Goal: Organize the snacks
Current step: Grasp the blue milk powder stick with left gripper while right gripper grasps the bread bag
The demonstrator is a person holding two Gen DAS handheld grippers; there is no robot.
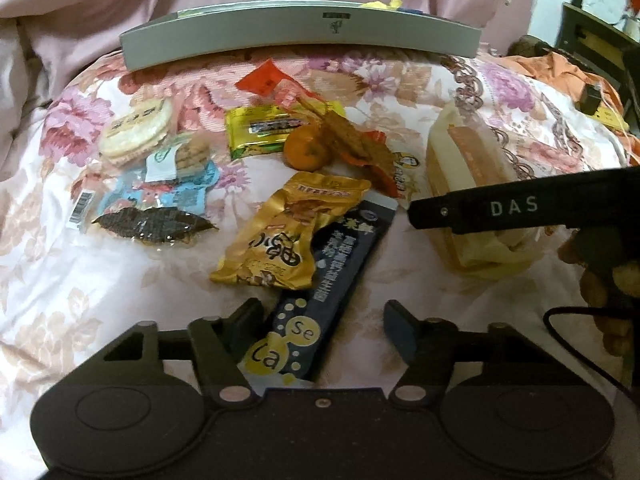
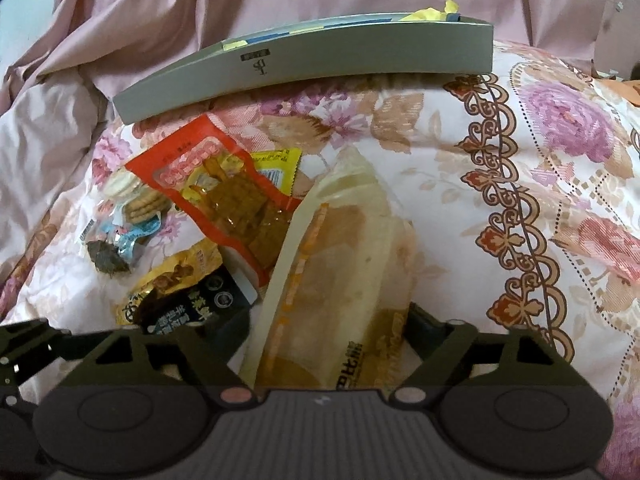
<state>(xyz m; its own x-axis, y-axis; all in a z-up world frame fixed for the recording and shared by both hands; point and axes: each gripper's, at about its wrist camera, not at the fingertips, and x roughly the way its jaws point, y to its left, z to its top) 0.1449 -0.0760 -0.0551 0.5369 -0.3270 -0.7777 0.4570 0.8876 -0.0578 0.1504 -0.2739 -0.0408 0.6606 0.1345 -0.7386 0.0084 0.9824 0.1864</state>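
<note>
My left gripper (image 1: 322, 320) stands open around the lower end of a dark blue stick packet (image 1: 320, 304) marked "Ca" and "Se"; the right pad is clear of it. A gold snack pouch (image 1: 280, 232) overlaps the stick's upper part. My right gripper (image 2: 328, 324) is shut on a long bread packet (image 2: 340, 264) in a pale wrapper, pads against both of its sides. In the left wrist view, one black finger of the right gripper (image 1: 520, 204) crosses that bread packet (image 1: 460, 160). A grey box (image 1: 300, 40) stands at the back of the bed.
Loose snacks lie on the floral quilt (image 1: 80, 280): round crackers (image 1: 136, 128), a blue packet (image 1: 168, 192), a dark leaf-shaped pack (image 1: 152, 224), a yellow-green packet (image 1: 260, 132), a tangerine (image 1: 306, 152), an orange-red pack (image 2: 224, 184). Pink bedding rises behind the grey box (image 2: 304, 64).
</note>
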